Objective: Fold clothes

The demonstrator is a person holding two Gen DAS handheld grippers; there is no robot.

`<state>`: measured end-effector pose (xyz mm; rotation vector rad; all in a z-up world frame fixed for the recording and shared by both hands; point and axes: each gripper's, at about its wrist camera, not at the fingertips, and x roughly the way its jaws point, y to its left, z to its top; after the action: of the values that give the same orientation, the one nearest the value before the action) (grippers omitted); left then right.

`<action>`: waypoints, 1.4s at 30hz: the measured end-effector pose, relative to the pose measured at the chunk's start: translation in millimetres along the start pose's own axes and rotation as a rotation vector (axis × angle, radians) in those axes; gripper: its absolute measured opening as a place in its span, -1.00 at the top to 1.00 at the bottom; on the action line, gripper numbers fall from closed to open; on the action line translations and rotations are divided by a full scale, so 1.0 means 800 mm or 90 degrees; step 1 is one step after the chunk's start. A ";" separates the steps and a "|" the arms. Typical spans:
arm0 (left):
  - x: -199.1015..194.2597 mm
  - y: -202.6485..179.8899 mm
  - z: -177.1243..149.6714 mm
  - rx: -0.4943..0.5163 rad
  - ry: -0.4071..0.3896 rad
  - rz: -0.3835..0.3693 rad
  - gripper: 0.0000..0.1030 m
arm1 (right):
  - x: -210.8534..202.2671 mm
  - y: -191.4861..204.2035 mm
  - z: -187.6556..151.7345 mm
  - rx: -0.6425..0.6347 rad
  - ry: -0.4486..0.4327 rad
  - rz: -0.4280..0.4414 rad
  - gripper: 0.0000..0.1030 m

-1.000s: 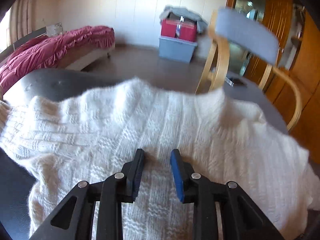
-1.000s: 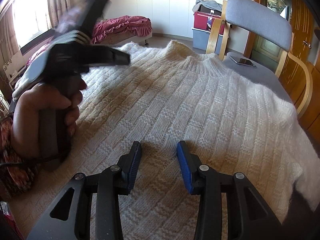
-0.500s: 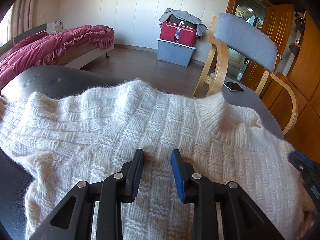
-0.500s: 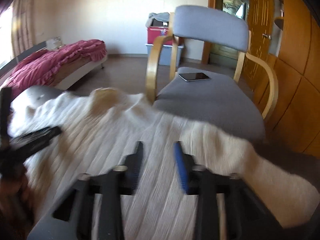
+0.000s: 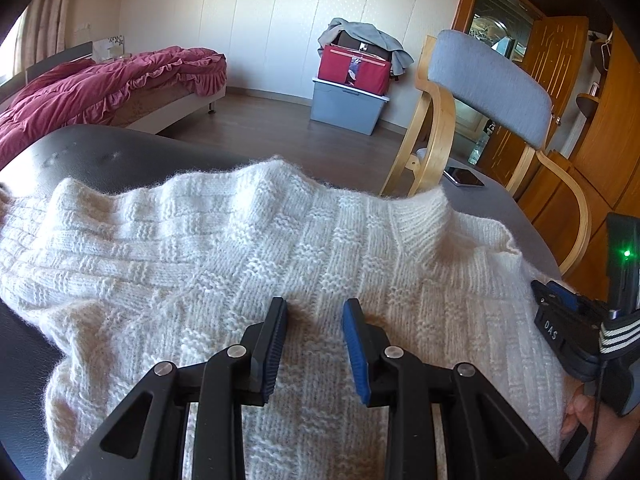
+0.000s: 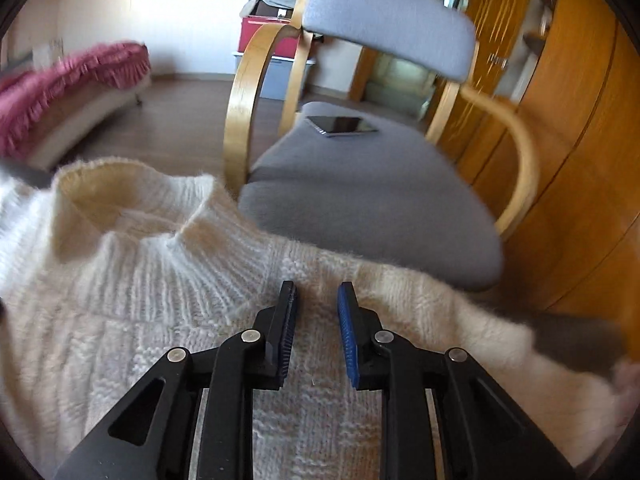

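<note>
White knit sweater (image 5: 248, 264) spread flat on the dark surface (image 5: 120, 156). My left gripper (image 5: 315, 344) hovers mid-body, jaws apart, empty; right gripper (image 6: 317, 330), just narrowed, seemingly empty beside the collar (image 6: 168, 240). I should pinch the shoulder edge fully before folding.

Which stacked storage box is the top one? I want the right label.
The red box, draped with grey clothing, is on top; the grey-blue bin sits on the floor beneath it.

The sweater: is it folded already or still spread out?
Spread out, mostly. The sweater lies open on the dark surface, its collar showing, with no neat fold across the body; some edges fall out of view.
</note>
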<state>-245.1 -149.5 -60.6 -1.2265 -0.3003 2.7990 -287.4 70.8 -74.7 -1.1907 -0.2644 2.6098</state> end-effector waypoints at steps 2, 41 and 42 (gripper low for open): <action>0.000 0.004 0.000 -0.003 0.000 -0.005 0.44 | 0.000 0.001 0.000 -0.006 0.000 -0.007 0.58; -0.006 0.029 0.001 -0.029 -0.001 -0.045 0.44 | -0.031 -0.159 -0.088 0.168 0.054 -0.020 0.38; -0.005 0.029 0.001 -0.030 -0.001 -0.047 0.44 | -0.027 -0.172 -0.089 0.195 0.052 -0.006 0.26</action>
<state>-242.5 -173.1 -61.7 -1.1982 -0.4060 2.7459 -197.4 199.2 -68.4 -1.1766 0.1413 2.4720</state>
